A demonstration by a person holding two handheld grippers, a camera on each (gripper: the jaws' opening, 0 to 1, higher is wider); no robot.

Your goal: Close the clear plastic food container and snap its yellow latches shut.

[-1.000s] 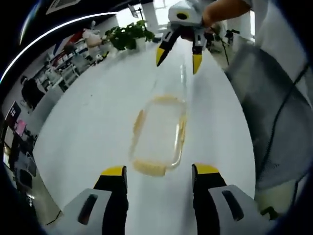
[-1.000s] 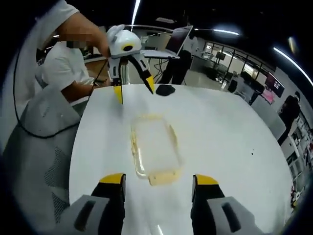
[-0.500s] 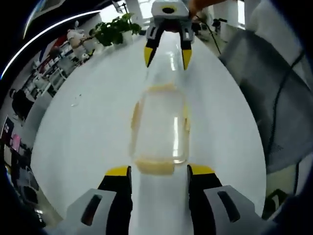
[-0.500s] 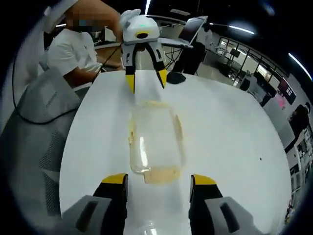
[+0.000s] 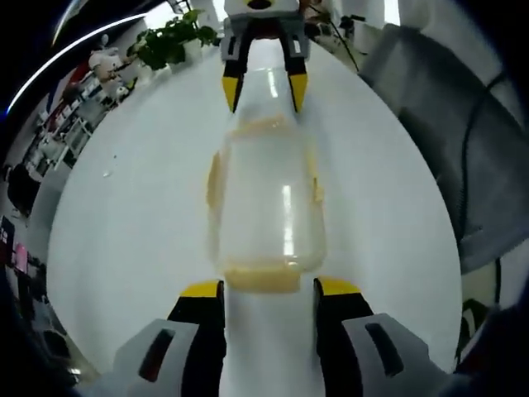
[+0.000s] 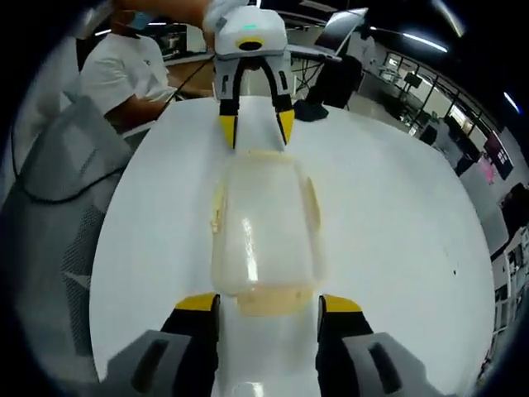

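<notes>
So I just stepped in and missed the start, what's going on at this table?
A person is working a clear plastic food container on a white table with two handheld grippers. The left gripper sits at one short end, its open jaws either side of a yellow latch. The right gripper faces it from the opposite end, also open. The lid looks to be on; whether any latch is snapped I can't tell.

A big white table sits in an office room. At its far end in the left gripper view stands a green plant, with shelves off to the side. A grey chair stands beside the table. In the right gripper view a laptop sits open near a dark thing. Long lights glow on the dark ceiling.
</notes>
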